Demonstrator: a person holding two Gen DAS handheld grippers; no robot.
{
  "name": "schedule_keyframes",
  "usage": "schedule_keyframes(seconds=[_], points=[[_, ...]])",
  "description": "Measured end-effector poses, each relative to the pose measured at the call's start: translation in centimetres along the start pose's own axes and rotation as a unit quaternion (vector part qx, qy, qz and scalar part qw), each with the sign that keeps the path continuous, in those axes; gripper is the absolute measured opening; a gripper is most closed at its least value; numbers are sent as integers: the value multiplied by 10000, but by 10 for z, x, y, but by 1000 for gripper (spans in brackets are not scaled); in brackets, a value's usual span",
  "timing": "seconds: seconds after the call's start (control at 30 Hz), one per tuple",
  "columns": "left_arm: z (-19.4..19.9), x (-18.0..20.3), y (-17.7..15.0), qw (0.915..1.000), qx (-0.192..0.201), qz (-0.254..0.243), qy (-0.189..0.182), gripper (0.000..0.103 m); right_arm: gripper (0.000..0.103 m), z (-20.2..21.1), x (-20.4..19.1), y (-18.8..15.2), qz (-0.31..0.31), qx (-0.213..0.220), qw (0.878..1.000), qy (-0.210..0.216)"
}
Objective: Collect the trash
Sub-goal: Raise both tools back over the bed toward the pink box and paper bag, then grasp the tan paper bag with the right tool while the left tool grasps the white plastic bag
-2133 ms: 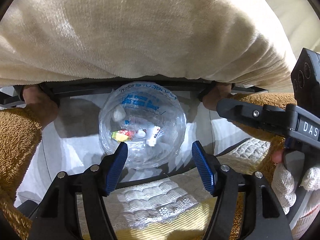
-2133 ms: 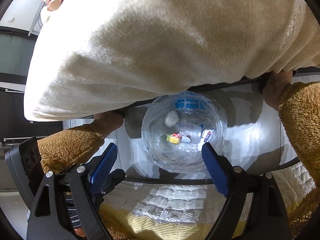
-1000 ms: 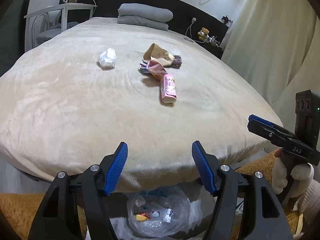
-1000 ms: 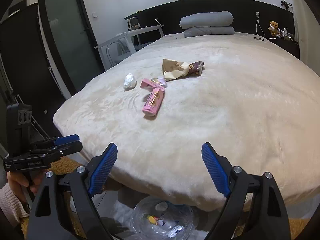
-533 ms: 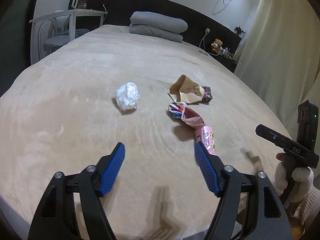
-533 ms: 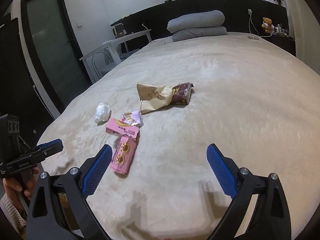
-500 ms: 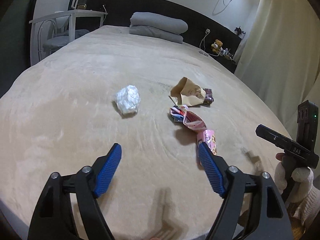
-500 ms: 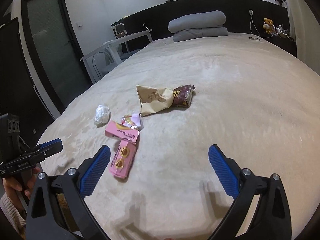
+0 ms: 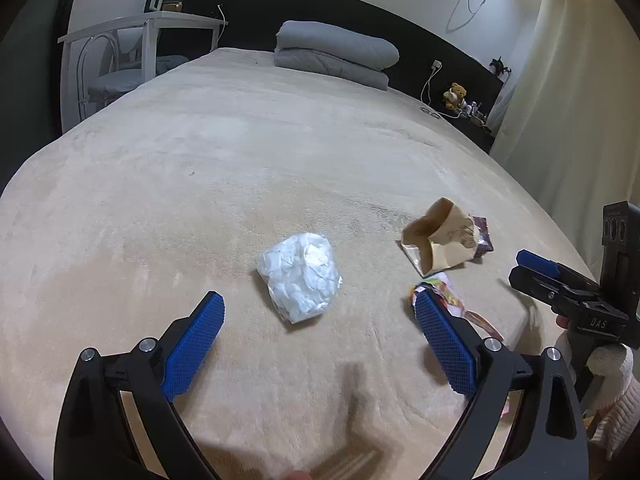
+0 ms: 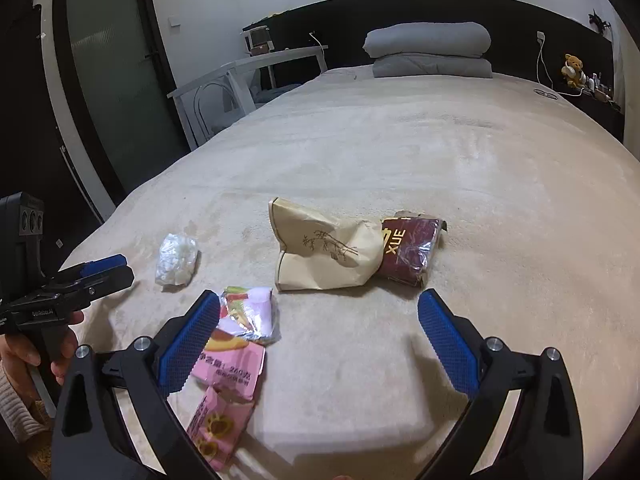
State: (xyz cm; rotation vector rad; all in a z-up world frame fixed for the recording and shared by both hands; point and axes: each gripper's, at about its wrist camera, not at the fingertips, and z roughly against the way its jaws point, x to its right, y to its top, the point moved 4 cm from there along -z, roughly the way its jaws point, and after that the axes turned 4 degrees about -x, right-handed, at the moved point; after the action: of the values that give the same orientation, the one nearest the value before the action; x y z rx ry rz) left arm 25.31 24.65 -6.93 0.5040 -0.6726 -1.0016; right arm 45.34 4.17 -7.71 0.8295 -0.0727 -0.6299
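Your left gripper [image 9: 318,334] hangs with jaws wide apart and empty over the bed [image 9: 240,160] — the white wad [image 9: 300,280] lies just beyond them. Your right gripper [image 10: 320,332] is spread too, empty; the pink packet [image 10: 234,364] sits beside its left finger, the paper bag [image 10: 324,256] farther off.

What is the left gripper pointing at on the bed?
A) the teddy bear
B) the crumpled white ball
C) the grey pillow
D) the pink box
B: the white ball lies on the bed straight ahead of the open left gripper, between the lines of its two blue fingers.
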Motion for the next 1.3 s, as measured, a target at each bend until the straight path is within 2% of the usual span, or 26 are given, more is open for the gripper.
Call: schedule_keyframes(seconds=[0.13,0.23,0.5,0.67,0.73,0.8,0.9,0.93,1.0,1.3], points=[[-15,-7,7,9999,-55,162,2,94,98,-19,-2,8,88,-45,9999,-23],[-21,-6,11,9999,-20,133,-74,94,98,-29,-2,17,96,-31,9999,-14],[-37,-6,17,10000,-59,71,38,93,98,-56,2,30,178,-101,9997,-138],[-50,-4,15,9994,-279,25,215,71,98,-71,-9,32,435,-277,9984,-237],[-55,-5,15,9989,-346,40,310,59,88,-76,-11,33,486,-330,9977,-334],[-58,-6,15,9984,-386,50,411,51,78,-81,-11,32,485,-442,9969,-426],[-59,-7,15,9984,-372,64,424,50,75,-82,-9,32,433,-475,9971,-409],[-59,-6,16,9984,-358,48,434,50,60,-82,-9,33,409,-464,9970,-459],[-57,-4,16,9984,-337,5,443,49,54,-80,-4,34,302,-447,9971,-539],[-50,-1,18,9989,-224,-42,408,48,40,-72,-4,35,277,-356,9981,-416]])
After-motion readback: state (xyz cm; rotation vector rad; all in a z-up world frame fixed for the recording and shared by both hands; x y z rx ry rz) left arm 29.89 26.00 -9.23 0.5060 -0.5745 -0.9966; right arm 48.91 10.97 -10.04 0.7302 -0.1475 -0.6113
